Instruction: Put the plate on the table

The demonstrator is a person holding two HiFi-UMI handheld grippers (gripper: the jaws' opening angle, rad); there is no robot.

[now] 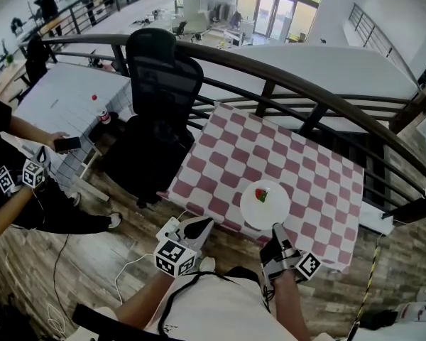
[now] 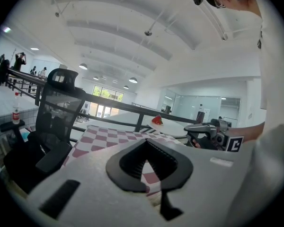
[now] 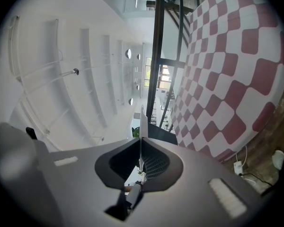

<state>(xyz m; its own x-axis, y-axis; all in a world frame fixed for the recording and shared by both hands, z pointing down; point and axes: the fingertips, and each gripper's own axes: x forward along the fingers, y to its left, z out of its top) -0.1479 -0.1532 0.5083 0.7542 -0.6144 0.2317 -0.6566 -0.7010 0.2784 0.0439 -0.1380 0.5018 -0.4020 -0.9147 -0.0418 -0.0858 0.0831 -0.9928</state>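
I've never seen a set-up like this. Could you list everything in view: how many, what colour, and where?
table: one, red-and-white checked cloth, centre
plate: one, white, at the table's near edge
food piece: one, red with some green, on the plate
office chair: one, black, left of the table
railing: one, dark, behind the table and chair
bottle: one, clear with a red label, far left
bystander: one, dark clothes, far left, holding a phone
left gripper: one, pale grey, shut and empty, by the table's near edge
right gripper: one, black, shut on the plate's rim
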